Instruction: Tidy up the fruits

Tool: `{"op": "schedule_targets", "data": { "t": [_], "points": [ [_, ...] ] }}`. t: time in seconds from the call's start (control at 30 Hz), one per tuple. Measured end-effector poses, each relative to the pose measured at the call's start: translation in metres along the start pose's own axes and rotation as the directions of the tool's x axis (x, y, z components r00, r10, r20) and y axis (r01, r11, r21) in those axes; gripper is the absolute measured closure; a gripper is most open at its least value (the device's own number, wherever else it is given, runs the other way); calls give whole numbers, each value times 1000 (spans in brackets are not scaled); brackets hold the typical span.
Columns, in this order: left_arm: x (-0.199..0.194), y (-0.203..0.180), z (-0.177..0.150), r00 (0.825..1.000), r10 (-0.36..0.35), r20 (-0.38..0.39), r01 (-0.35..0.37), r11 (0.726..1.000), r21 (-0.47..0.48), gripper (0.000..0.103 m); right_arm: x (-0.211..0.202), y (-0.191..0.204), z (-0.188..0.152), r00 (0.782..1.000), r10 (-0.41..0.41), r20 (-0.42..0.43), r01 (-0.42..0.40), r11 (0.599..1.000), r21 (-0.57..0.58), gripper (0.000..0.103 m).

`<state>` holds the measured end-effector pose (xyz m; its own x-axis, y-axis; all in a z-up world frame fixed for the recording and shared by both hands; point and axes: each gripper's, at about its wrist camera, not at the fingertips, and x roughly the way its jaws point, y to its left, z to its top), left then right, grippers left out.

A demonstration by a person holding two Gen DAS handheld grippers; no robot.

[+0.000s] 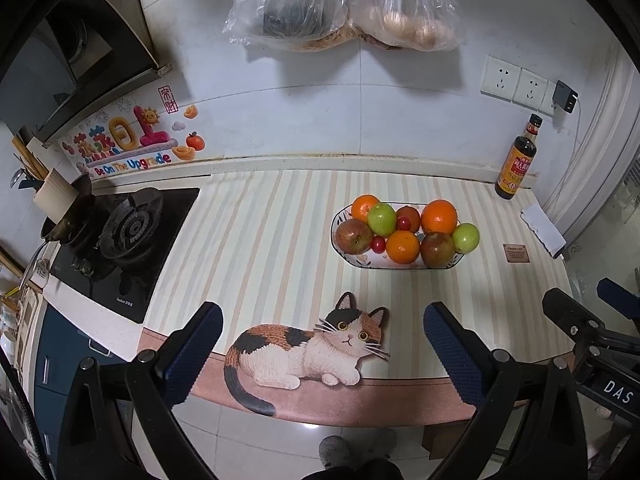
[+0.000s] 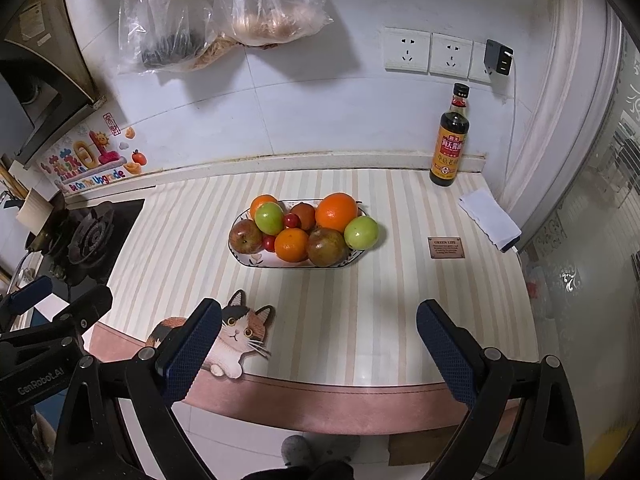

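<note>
An oval white bowl (image 1: 374, 265) (image 2: 260, 263) stands on the striped counter, full of fruit: oranges (image 1: 439, 216) (image 2: 336, 212), green apples (image 1: 382, 219) (image 2: 361, 232), reddish-brown apples (image 1: 353, 236) (image 2: 245, 236) and small red cherry tomatoes (image 1: 377, 243) (image 2: 292, 221). My left gripper (image 1: 323, 326) is open and empty, held back over the counter's front edge, well short of the bowl. My right gripper (image 2: 319, 322) is open and empty too, at the front edge, with the bowl ahead and slightly left. The right gripper shows at the right edge of the left wrist view (image 1: 592, 320).
A cat-shaped mat (image 1: 312, 344) (image 2: 236, 332) lies at the counter's front edge. A gas hob (image 1: 124, 232) (image 2: 86, 240) is at left. A dark sauce bottle (image 1: 516, 160) (image 2: 450, 140) and a white paper (image 1: 544, 230) (image 2: 490, 218) sit at the back right. Plastic bags (image 1: 344, 4) hang on the wall.
</note>
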<state>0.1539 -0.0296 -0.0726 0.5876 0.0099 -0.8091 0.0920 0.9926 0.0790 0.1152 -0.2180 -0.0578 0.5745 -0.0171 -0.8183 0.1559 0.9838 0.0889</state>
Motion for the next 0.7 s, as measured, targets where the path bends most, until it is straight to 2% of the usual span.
{"op": "schedule_targets", "data": {
  "t": [0.7],
  "points": [
    [-1,-1,3,999,-32,12,32,999,-2,0,0,5,4,1000,15,-5,-15,1000,-1,3]
  ]
}}
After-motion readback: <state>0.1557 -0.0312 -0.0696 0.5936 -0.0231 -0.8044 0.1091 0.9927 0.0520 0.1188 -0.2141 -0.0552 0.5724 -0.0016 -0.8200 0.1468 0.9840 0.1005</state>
